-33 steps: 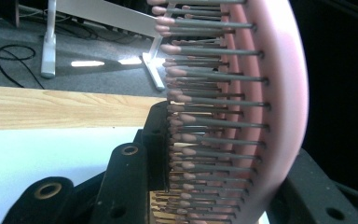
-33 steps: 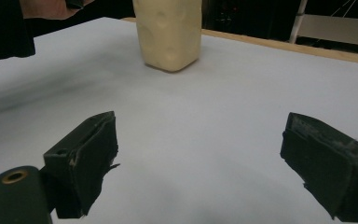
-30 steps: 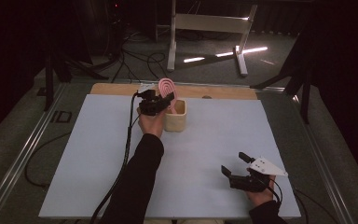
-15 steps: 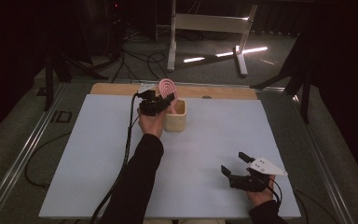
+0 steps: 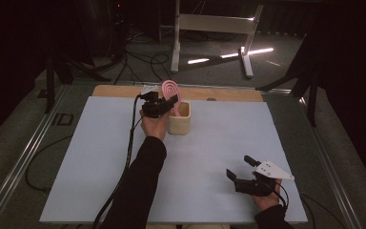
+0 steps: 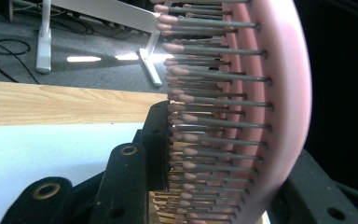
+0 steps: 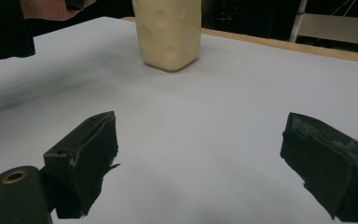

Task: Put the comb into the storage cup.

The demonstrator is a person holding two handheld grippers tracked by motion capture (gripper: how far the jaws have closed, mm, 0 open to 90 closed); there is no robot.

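Note:
A pink hairbrush [image 5: 168, 90] is upright at the far middle of the table, with my left gripper [image 5: 164, 106] shut on it. Its lower end dips into the open top of a beige cup [image 5: 179, 122]. In the left gripper view the brush [image 6: 275, 107] sits between the black jaws, bristles pointing left, and my left gripper [image 6: 223, 163] is clamped across it. My right gripper [image 5: 240, 171] rests open near the front right of the table with nothing in it. In the right gripper view my right gripper [image 7: 205, 163] has its jaws wide apart, and the cup [image 7: 168, 32] stands farther off.
The white table top [image 5: 100, 162] has a wooden strip [image 5: 219, 94] along its far edge. Beyond it, a white stand [image 5: 209, 28] and cables lie on the floor. The person's left sleeve [image 5: 138, 186] crosses the table's middle.

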